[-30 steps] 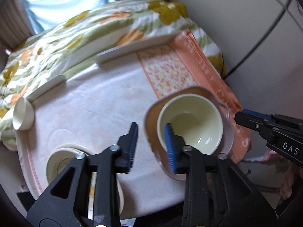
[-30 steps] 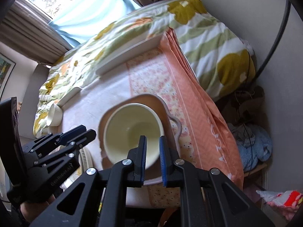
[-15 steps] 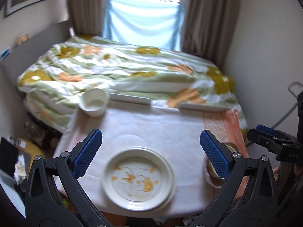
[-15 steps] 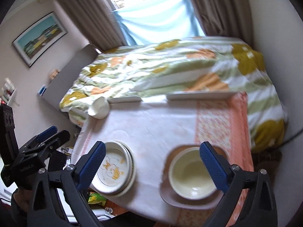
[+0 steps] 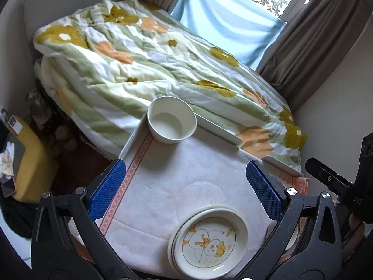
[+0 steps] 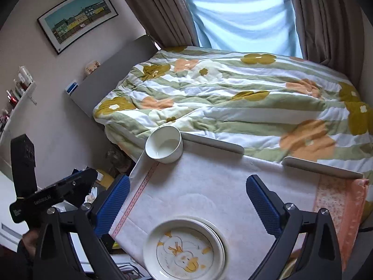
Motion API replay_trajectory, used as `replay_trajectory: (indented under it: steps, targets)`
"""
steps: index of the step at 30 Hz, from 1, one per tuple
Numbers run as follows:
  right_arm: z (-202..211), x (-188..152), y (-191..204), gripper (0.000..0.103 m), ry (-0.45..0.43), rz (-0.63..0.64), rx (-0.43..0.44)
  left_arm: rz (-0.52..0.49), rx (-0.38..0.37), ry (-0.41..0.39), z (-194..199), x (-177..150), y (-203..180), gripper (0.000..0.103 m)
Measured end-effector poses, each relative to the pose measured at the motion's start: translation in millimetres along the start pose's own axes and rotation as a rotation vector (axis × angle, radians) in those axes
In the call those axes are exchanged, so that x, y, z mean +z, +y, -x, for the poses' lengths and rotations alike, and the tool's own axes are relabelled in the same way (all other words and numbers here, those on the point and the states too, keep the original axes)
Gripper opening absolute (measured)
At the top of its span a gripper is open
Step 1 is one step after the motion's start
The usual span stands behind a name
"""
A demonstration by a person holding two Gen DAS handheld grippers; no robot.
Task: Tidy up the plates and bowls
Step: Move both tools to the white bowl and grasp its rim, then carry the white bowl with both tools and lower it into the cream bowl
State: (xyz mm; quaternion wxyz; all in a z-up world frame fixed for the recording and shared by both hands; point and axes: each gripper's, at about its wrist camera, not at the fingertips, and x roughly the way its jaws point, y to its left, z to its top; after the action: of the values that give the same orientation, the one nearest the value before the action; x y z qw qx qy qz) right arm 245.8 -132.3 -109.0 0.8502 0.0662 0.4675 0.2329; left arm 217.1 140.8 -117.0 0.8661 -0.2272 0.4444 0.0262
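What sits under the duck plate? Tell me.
Beneath the duck plate the rims of other plates peek out, stacked on the white tablecloth. How many, and their faces, stay covered.

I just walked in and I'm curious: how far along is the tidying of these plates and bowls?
Partly done, it seems. The duck plates already sit stacked at the near edge of the table. Nothing is in hand: the left gripper and right gripper are both open and empty. The small white bowl still stands alone at the far corner, probably next.
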Motion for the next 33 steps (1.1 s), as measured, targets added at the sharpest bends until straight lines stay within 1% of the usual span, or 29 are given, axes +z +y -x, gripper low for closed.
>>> replay_trajectory:
  steps: [2,4,5,7,8,10,11,12,14,15,16,18,21,23,25,26,28,29,31,32,33]
  targets:
    - [-27.5,15.5,8.4,0.099,0.035,0.018,-0.023,0.013,-0.001,0.023,-20.6,16.3,13.8,0.103]
    - [-58.7,28.2,10.6,0.099,0.087,0.006,0.004,0.033,-0.011,0.048,-43.5,27.9,25.4,0.101]
    - [-76.5,34.0,12.4,0.099,0.115,-0.014,0.002,0.047,-0.025,0.070,-58.0,33.3,32.2,0.100]
    - [-110.1,41.6,14.7,0.099,0.160,-0.035,-0.002,0.080,-0.047,0.118,-85.6,39.9,44.6,0.090]
    - [-125.9,44.2,14.1,0.099,0.186,-0.051,-0.005,0.091,-0.058,0.140,-97.3,41.1,48.9,0.088]
    - [-152.8,48.2,13.0,0.099,0.229,-0.075,0.004,0.107,-0.069,0.193,-123.2,41.9,56.2,0.075]
    - [-165.7,48.8,14.8,0.098,0.251,-0.074,-0.001,0.113,-0.071,0.221,-137.0,42.0,59.9,0.072]
    - [-178.2,50.1,16.6,0.096,0.270,-0.067,-0.011,0.115,-0.076,0.238,-146.1,42.2,61.2,0.068]
    - [-197.5,49.1,18.4,0.087,0.306,-0.063,-0.004,0.124,-0.078,0.262,-162.9,42.7,66.1,0.062]
    - [-207.6,48.3,18.5,0.079,0.325,-0.067,0.010,0.131,-0.084,0.268,-168.8,42.6,68.2,0.057]
    - [-216.4,48.0,18.8,0.075,0.342,-0.070,0.019,0.137,-0.093,0.275,-175.7,42.0,69.7,0.053]
    - [-233.7,47.2,20.1,0.065,0.375,-0.068,0.021,0.146,-0.100,0.290,-185.2,40.8,70.9,0.050]
    - [-249.2,45.6,20.9,0.058,0.405,-0.045,0.004,0.154,-0.110,0.312,-198.7,40.1,73.3,0.047]
    - [-256.4,45.3,21.3,0.056,0.412,-0.038,0.000,0.153,-0.104,0.314,-204.8,41.9,75.5,0.044]
    - [-261.9,46.1,21.4,0.052,0.417,-0.035,0.008,0.158,-0.090,0.310,-208.1,44.3,78.7,0.036]
    - [-264.9,46.5,21.8,0.051,0.416,-0.029,0.010,0.161,-0.080,0.308,-208.4,45.8,80.8,0.034]
    - [-272.3,48.3,22.8,0.044,0.417,-0.017,0.008,0.167,-0.065,0.305,-210.8,46.9,84.0,0.026]
    - [-275.5,48.8,23.6,0.036,0.416,-0.010,0.008,0.173,-0.056,0.303,-212.0,47.1,86.6,0.024]
    - [-281.7,48.0,24.2,0.028,0.418,0.007,-0.002,0.186,-0.065,0.298,-213.2,47.6,90.2,0.023]
    - [-283.9,47.2,24.7,0.024,0.420,0.012,-0.003,0.177,-0.062,0.295,-213.4,48.1,89.6,0.023]
    - [-286.3,46.1,25.2,0.017,0.420,0.015,0.000,0.167,-0.058,0.294,-213.6,48.4,88.6,0.023]
